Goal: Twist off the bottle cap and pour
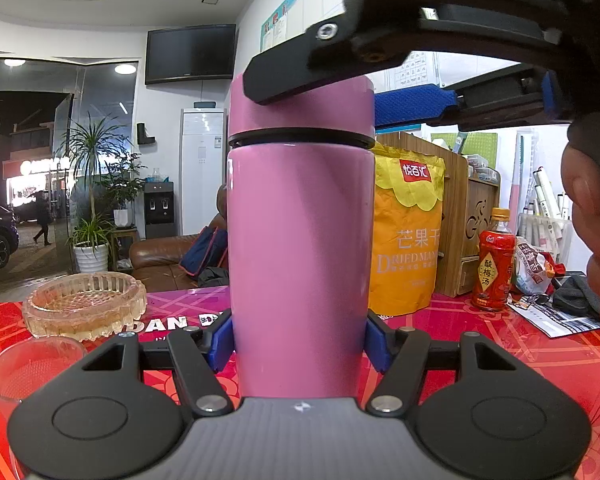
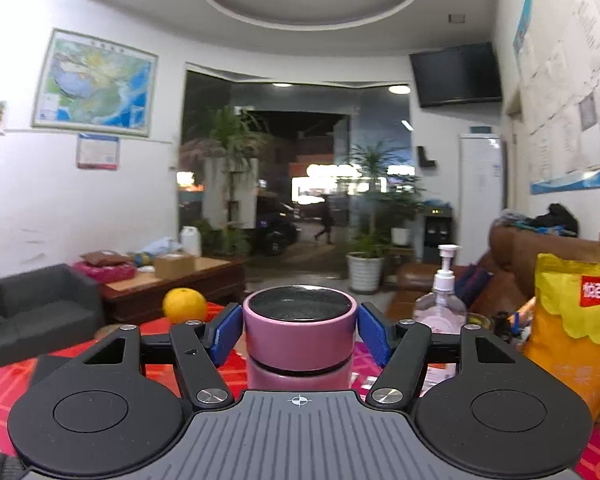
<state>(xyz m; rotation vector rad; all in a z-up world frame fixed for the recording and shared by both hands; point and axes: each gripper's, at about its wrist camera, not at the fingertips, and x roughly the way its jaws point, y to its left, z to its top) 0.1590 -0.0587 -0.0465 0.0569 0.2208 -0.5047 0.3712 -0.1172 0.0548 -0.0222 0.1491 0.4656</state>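
Observation:
A pink bottle [image 1: 300, 240] stands upright on the red table [image 1: 500, 360]. My left gripper [image 1: 300, 340] is shut on its lower body, with a blue pad pressed to each side. The pink cap [image 1: 300, 116] sits on the bottle above a black ring. My right gripper [image 1: 340, 92] reaches in from the upper right and straddles the cap. In the right wrist view, the right gripper [image 2: 300, 320] has its blue pads [image 2: 226, 334] touching both sides of the cap [image 2: 300, 336], shut on it. A clear glass cup [image 1: 24, 368] stands at the lower left.
A glass ashtray [image 1: 84, 304] sits left of the bottle. A yellow snack bag [image 1: 408, 232] and a red drink bottle [image 1: 494, 268] stand to the right. A person's hand [image 1: 592, 208] is at the right edge. An orange [image 2: 185, 305] and a pump bottle [image 2: 442, 300] stand beyond.

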